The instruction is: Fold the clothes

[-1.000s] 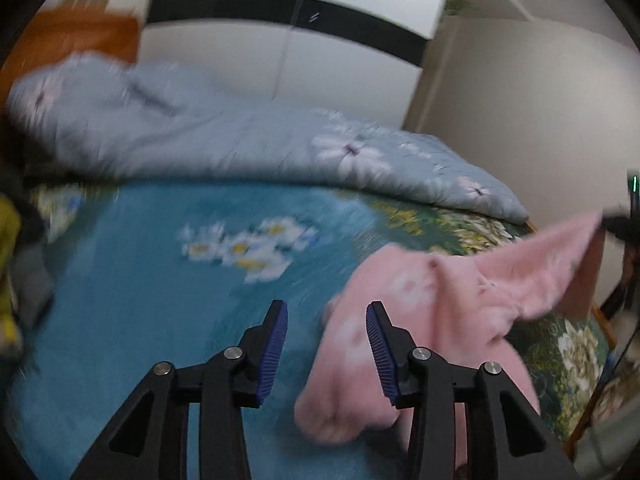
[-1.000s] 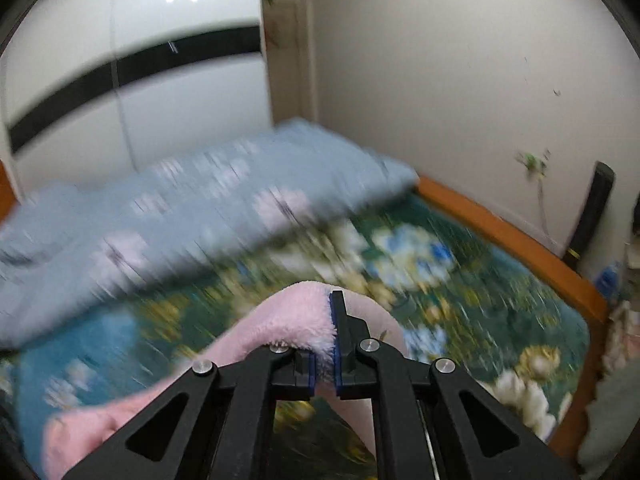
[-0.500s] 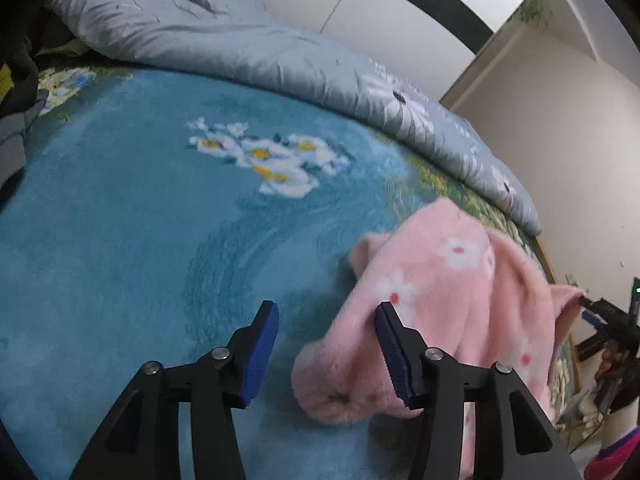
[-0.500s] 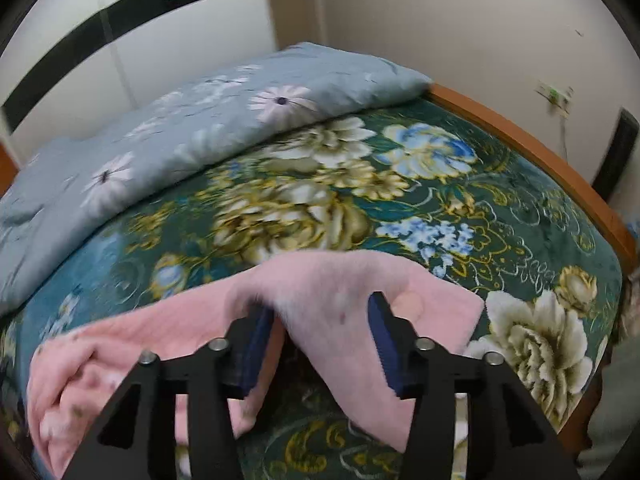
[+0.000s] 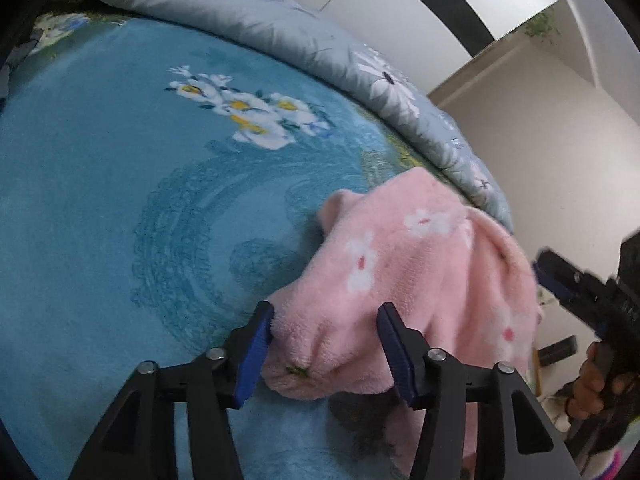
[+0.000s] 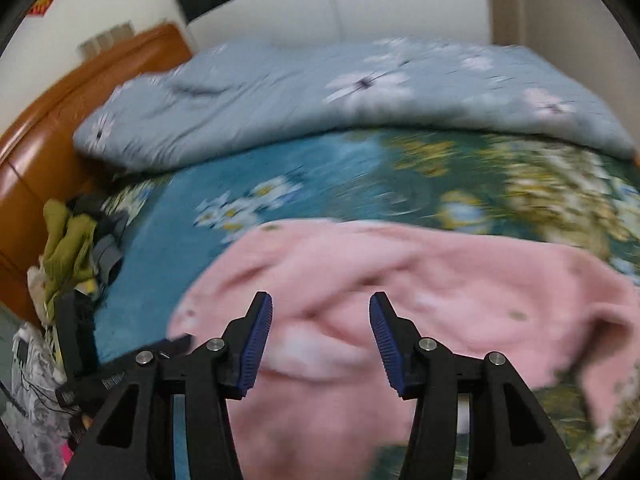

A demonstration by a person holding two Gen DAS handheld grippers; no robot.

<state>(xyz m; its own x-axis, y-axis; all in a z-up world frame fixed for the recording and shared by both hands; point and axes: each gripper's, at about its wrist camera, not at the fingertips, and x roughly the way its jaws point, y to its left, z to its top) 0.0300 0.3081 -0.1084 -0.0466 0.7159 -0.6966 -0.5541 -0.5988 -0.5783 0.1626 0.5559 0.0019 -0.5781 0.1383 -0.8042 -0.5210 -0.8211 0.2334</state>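
Left gripper (image 5: 324,344), jaws just narrowed, straddles the pink garment's (image 5: 420,272) near end on the blue bedspread (image 5: 120,200) without clamping. Right gripper (image 6: 320,340), jaws recently opened, hovers empty above it. Garment lies bunched; no neat fold yet.

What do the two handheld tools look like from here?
Both match: the left tool and right tool have matte black angular plastic arms with silver screw heads and ribbed blue rubber finger pads. No cables or markings are visible.
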